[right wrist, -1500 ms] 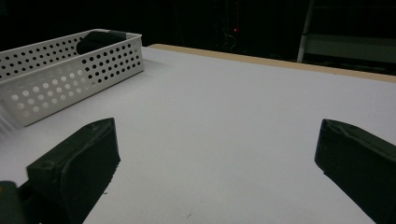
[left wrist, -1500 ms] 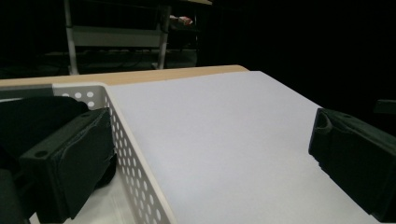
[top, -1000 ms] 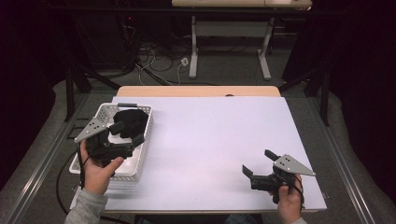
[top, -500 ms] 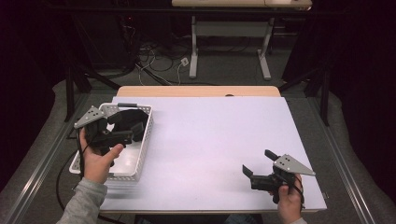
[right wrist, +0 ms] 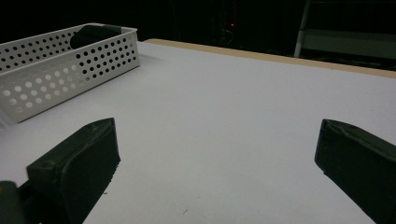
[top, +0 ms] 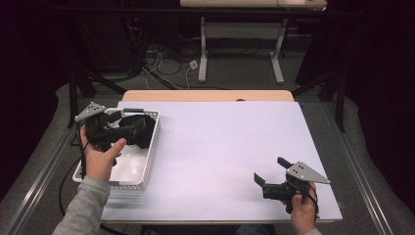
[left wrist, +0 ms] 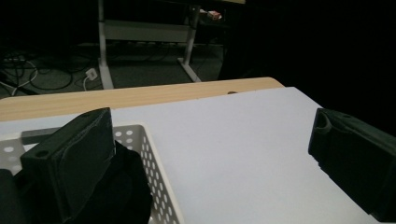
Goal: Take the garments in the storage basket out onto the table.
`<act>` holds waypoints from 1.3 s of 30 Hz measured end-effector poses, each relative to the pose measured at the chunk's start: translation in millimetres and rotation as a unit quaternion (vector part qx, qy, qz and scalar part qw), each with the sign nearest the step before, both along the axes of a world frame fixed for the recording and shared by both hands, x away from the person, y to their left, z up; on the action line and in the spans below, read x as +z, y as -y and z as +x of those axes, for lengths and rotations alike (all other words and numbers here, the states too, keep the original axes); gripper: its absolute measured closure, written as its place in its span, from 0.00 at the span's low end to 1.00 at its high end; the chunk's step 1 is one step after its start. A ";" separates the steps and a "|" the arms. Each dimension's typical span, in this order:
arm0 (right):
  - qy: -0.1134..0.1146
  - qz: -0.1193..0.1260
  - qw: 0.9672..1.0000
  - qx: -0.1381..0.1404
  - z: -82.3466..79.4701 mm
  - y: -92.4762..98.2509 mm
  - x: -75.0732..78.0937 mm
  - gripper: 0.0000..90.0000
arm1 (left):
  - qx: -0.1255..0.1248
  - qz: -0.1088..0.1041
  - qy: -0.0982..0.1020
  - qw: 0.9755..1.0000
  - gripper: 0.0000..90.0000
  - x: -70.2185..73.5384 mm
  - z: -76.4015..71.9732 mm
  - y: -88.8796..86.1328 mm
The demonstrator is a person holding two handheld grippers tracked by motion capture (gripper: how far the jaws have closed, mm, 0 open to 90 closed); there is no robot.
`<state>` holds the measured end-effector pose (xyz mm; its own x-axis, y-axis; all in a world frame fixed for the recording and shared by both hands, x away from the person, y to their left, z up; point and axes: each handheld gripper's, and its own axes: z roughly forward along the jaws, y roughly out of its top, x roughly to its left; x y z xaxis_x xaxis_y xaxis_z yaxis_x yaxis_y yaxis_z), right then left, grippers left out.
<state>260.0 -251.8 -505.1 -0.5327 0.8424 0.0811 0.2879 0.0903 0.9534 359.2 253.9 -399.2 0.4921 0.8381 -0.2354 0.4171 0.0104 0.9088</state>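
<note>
We hold the left gripper over the far end of the white basket at the table's left edge, jaws spread wide — one jaw above the black cloth bundled in that end, the other out past the rim over the white table. Nothing is pinched; the opening seems set to take the cloth, though we judge it must swing back in first. Our right gripper rests low at the near right corner, jaws apart and empty, well away from the basket — apparently parked to leave the left room.
</note>
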 end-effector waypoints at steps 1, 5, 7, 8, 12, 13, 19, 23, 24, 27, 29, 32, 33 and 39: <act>-0.001 0.000 1.000 -0.001 0.0 0.0 -0.2 0.00 | 0.008 0.001 -0.001 1.000 0.01 -0.1 2.9 -2.0; -0.003 -0.002 1.000 -0.001 0.5 -0.1 -1.0 0.00 | 0.025 0.002 -0.002 1.000 0.01 -0.9 8.4 -5.8; -0.003 -0.002 1.000 -0.001 0.8 0.1 -1.3 0.00 | 0.029 0.005 -0.003 1.000 0.01 -1.1 10.2 -7.1; -0.003 -0.002 1.000 -0.002 1.0 0.1 -1.3 0.00 | 0.033 0.004 -0.003 0.999 0.01 -1.4 11.7 -7.9; -0.004 0.001 1.000 0.000 1.6 -0.3 -2.0 0.00 | 0.045 0.007 -0.005 0.999 0.01 -2.8 17.3 -11.0; -0.004 0.001 1.000 0.000 1.6 -0.3 -2.0 0.00 | 0.048 0.008 -0.007 0.999 0.01 -3.4 19.0 -11.7; -0.008 0.000 1.000 0.002 1.9 -0.8 -2.5 0.00 | 0.067 0.015 -0.021 0.997 0.01 -8.2 29.2 -16.0; -0.009 -0.001 1.000 0.004 2.7 -0.8 -3.4 0.00 | 0.076 0.022 -0.029 0.996 0.01 -12.5 36.0 -17.6; -0.009 0.001 1.000 0.003 2.9 -1.1 -3.6 0.00 | 0.087 0.028 -0.030 0.995 0.01 -14.9 38.9 -18.3; -0.013 -0.001 1.000 0.004 3.0 -1.4 -3.9 0.00 | 0.095 0.029 -0.032 0.995 0.00 -16.6 41.1 -19.9; -0.014 0.000 1.000 0.004 2.8 -2.2 -4.3 0.00 | 0.111 0.028 -0.034 0.993 0.00 -20.0 45.0 -23.4; -0.013 0.001 1.000 0.005 3.6 -2.7 -5.2 0.00 | 0.116 0.025 -0.041 0.992 0.00 -23.5 49.1 -25.5; -0.015 0.000 1.000 0.005 3.6 -2.6 -5.2 0.00 | 0.116 0.025 -0.041 0.992 0.00 -23.5 49.1 -25.5; -0.015 -0.002 1.000 0.008 4.0 -1.4 -5.6 0.00 | 0.119 0.028 -0.060 0.991 0.00 -33.5 58.4 -28.2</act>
